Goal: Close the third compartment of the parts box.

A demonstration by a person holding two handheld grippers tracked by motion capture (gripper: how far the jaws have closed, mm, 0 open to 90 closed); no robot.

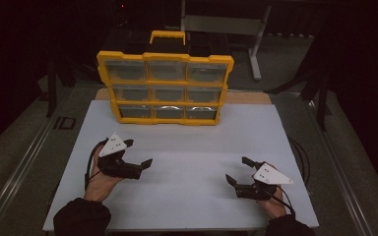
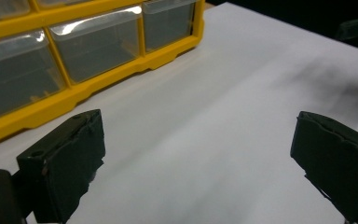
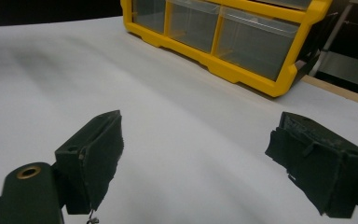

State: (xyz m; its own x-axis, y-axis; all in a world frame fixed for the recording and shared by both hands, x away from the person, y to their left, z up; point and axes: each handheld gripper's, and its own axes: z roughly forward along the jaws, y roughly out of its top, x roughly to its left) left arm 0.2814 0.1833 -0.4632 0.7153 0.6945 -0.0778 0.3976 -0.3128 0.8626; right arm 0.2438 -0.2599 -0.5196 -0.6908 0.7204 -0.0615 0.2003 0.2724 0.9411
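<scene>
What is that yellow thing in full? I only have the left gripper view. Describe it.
Observer: A yellow drawer cabinet at the far side of the white board, with nine clear drawers in three rows of three.
Operator: Tell me what's on top of it.
Observer: A yellow carry handle, at the middle of the top edge.
Operator: Report the right gripper.
Observer: The right gripper is at the board's near right, its fingers wide apart with nothing between them.
</scene>
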